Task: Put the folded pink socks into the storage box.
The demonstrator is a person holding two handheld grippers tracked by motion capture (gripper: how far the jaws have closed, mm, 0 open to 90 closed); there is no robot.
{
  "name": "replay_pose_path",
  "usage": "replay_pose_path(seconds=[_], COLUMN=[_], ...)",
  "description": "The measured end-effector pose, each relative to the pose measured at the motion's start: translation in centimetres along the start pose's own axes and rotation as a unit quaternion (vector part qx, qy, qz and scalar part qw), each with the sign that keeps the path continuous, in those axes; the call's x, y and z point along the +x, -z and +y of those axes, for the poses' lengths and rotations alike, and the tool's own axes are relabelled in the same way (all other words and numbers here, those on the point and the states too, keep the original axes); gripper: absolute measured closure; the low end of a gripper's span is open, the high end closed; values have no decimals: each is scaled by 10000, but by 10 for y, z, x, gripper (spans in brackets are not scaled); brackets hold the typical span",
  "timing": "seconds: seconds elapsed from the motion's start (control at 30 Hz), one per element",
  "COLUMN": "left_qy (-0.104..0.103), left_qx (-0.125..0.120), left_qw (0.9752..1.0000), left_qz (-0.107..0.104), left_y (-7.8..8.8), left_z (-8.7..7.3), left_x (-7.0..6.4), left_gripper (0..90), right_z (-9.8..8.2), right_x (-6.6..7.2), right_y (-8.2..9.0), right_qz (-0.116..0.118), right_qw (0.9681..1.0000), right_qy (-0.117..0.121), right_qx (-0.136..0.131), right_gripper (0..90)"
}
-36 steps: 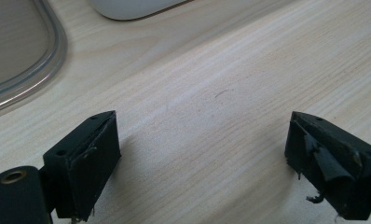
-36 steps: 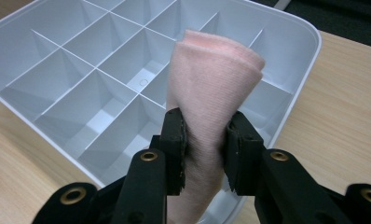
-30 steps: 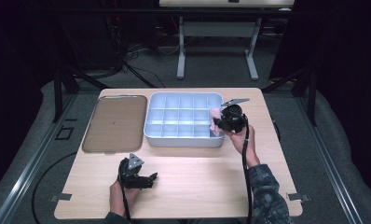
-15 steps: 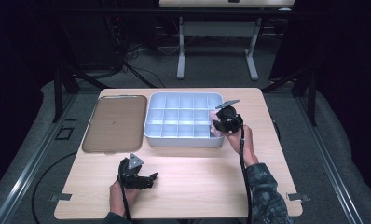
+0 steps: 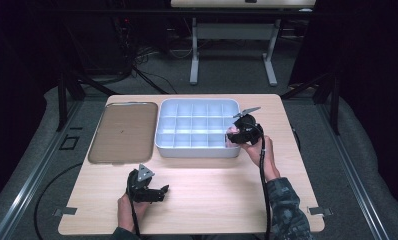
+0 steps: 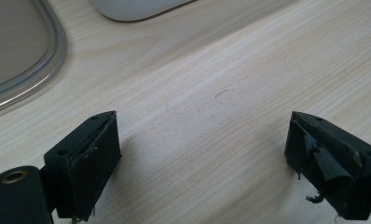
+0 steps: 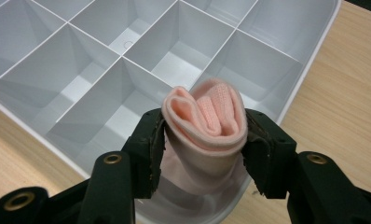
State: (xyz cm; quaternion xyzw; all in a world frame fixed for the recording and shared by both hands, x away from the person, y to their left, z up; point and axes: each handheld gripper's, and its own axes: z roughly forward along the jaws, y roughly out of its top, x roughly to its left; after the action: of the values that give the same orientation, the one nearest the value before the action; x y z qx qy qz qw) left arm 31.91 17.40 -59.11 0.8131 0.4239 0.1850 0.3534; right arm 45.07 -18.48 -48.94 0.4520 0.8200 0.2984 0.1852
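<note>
My left gripper (image 5: 159, 190) rests low on the table (image 5: 212, 200) near my edge, its jaws spread wide with nothing but bare wood between them. Farther out, my right gripper (image 5: 233, 134) hangs over the near right corner of the white divided tray (image 5: 197, 148), and between its jaws sits a folded pink cloth (image 7: 206, 119), a soft roll with its layered edge turned up toward the camera. These jaws have just been opening; both pads still lie against the sides of the roll, so the cloth is held loosely. The cloth's lower end hangs down over the tray's corner compartment, by the rim. Left of the tray, just beside it, lies a flat brown lid (image 5: 123, 131) with a clear rounded rim.
</note>
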Motion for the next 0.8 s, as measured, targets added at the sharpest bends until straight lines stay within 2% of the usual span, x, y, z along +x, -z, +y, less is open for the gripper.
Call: replay_pose_path(seconds=[0.2, 0.27, 0.33, 0.43, 0.53, 0.7, 0.8], left_qy=[1, 2, 5, 1, 0, 1, 2], left_qx=[1, -2, -3, 0, 1, 0, 1], left_qw=[10000, 10000, 10000, 10000, 10000, 10000, 10000], left_qz=[1, 1, 0, 0, -1, 0, 1], left_y=[0, 0, 0, 0, 0, 0, 0], left_z=[0, 0, 0, 0, 0, 0, 0], left_x=[0, 0, 0, 0, 0, 0, 0], left_gripper=[101, 100, 100, 101, 101, 101, 101], right_z=[-1, -2, -2, -3, -3, -5, -9], right_x=[1, 1, 1, 1, 0, -2, -1], right_y=[13, 16, 16, 13, 12, 24, 34], right_qz=[77, 74, 82, 79, 113, 174, 287], right_qw=[9998, 9997, 9998, 9999, 9998, 9994, 9990], right_qy=[-67, -61, -30, -24, -171, -190, -187], right_qx=[-180, -208, -191, -107, -69, -234, -276], right_gripper=[534, 566, 604, 603, 479, 342, 223])
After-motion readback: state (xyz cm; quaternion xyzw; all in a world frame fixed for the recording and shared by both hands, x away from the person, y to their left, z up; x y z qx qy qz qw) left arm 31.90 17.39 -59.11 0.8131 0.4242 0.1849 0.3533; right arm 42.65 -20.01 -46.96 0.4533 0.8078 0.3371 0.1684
